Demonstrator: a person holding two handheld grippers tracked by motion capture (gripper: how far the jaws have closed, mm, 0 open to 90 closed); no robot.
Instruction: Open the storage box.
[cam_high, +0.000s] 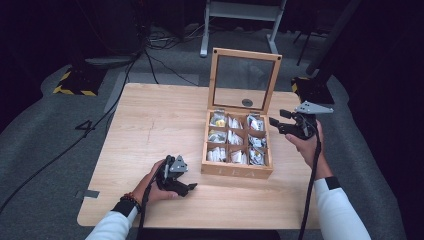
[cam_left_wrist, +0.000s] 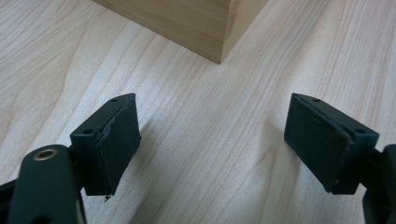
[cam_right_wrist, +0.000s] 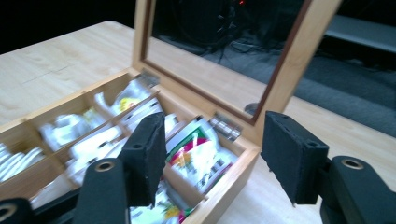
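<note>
Two claws, one wooden tea box (cam_high: 237, 170). Left of the box's front corner, my left gripper (cam_high: 188, 189) rests low on the table (cam_high: 150, 125), jaws spread, empty; I'd keep it there, ready to steady the box. Right of the box, my right gripper (cam_high: 278, 121) hovers spread over the back-right compartment's red-and-green sachet (cam_right_wrist: 198, 154). I should dip straight down, clear of the glass lid (cam_high: 245, 80), and pinch one sachet only.

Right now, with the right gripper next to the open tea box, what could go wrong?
The right gripper hangs open at the wooden box's right wall; a sideways bump could shove it, since the left gripper rests apart from it. The glass lid stands upright and might drop shut. Packets sit crowded, so several may lift together.
</note>
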